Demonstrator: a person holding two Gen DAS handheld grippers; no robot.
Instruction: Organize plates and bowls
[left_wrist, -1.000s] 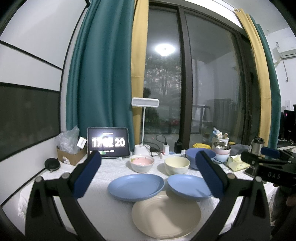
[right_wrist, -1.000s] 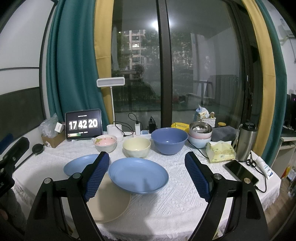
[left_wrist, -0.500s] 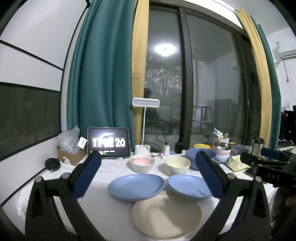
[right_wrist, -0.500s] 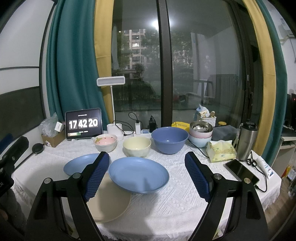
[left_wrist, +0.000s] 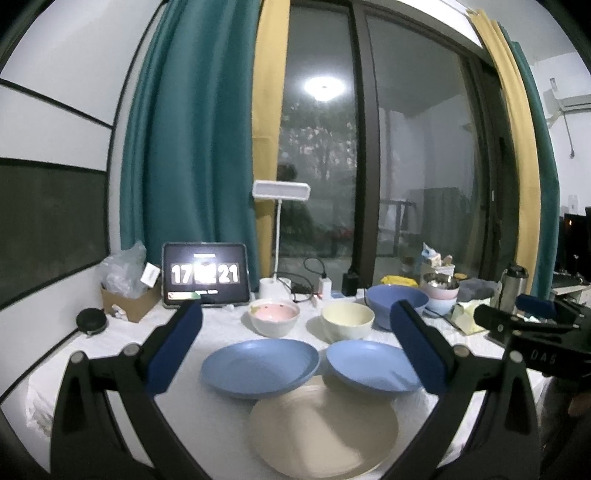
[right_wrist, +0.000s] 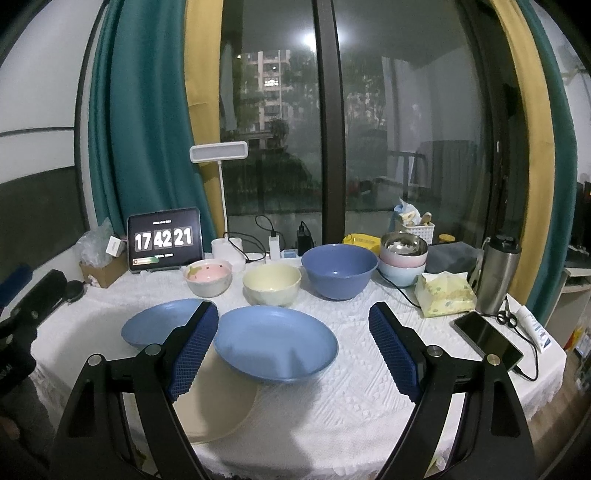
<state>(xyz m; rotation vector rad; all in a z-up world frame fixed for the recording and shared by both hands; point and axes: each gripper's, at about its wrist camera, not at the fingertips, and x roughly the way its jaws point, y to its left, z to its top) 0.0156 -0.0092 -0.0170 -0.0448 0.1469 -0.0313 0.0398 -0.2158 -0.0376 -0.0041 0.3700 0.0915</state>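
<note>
Two blue plates (left_wrist: 258, 363) (left_wrist: 371, 365) lie side by side on the white tablecloth, their near edges resting on a cream plate (left_wrist: 323, 430). Behind them stand a pink bowl (left_wrist: 274, 317), a cream bowl (left_wrist: 347, 320) and a large blue bowl (left_wrist: 395, 304). My left gripper (left_wrist: 295, 347) hovers open above the plates, holding nothing. In the right wrist view the right-hand blue plate (right_wrist: 275, 343) lies between the fingers of my open, empty right gripper (right_wrist: 293, 349), with the blue bowl (right_wrist: 340, 271) and cream bowl (right_wrist: 271, 284) beyond.
A tablet clock (right_wrist: 165, 243), desk lamp (right_wrist: 219, 201) and chargers line the back edge by the window. Stacked pastel bowls (right_wrist: 402, 258), a tissue pack (right_wrist: 445, 293), a steel flask (right_wrist: 496, 275) and a phone (right_wrist: 487, 339) crowd the right side. A cardboard box (left_wrist: 123, 299) sits back left.
The clock has ticked from 20 to 21. Both grippers and all dishes hold their positions.
</note>
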